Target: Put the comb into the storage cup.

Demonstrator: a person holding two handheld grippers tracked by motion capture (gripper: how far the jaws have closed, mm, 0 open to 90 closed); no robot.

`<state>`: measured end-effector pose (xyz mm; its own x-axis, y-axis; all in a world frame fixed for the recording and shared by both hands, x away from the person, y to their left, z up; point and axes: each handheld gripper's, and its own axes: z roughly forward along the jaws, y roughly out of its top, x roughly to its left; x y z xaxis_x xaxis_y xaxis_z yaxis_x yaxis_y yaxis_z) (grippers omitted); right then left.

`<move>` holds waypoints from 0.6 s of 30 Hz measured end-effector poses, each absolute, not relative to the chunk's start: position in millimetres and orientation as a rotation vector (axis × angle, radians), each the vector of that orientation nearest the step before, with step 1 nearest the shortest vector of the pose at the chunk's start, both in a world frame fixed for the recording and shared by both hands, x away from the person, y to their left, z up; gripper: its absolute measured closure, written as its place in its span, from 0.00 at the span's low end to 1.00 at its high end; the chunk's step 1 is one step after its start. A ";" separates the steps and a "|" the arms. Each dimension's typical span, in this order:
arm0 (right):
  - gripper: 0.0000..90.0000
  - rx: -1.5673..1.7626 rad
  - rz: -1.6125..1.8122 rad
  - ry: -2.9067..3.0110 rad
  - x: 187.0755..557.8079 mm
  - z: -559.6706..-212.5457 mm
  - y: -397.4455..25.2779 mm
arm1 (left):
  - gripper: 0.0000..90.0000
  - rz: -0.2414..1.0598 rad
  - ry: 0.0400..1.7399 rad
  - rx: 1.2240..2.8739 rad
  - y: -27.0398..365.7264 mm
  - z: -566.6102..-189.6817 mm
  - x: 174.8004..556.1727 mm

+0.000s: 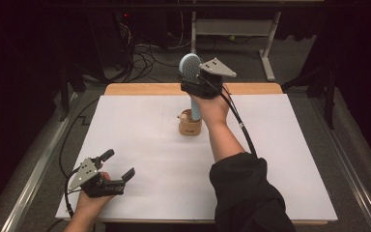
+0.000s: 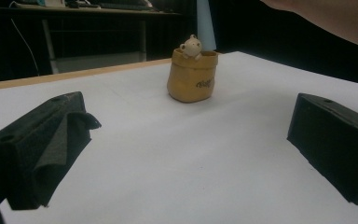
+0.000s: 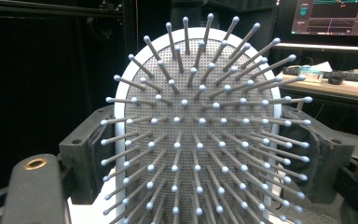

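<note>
— Above the far middle of the table (image 1: 290, 159), what did the right gripper (image 1: 199, 77) have?

— A hairbrush (image 1: 190, 67), held upright, jaws clamped on either side of its round head, handle reaching down to the little tan pot (image 1: 190, 126) with the bear figure on its rim.

— And the risk?

— The pot looked light and stood free. If the handle caught its rim or went in at a slant, it could have tipped or skidded. The grip sat high on the head too, so the brush might have swivelled between the jaws.

— Nothing steadied the pot?

— No; the left gripper (image 1: 117, 165) rested at the near-left, jaws apart, holding nothing, well away from it
</note>
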<state>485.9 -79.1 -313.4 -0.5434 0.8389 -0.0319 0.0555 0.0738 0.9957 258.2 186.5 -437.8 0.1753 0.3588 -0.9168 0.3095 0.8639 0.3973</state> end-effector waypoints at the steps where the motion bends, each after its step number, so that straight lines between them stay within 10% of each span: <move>1: 0.23 0.892 1.535 1.705 486.0 -314.4 -79.0 | 0.00 0.041 1.411 0.581 186.8 -438.3 258.5; 18: 0.23 0.901 1.547 1.695 483.4 -328.7 -77.8 | 0.00 0.053 1.403 0.588 187.3 -438.6 258.8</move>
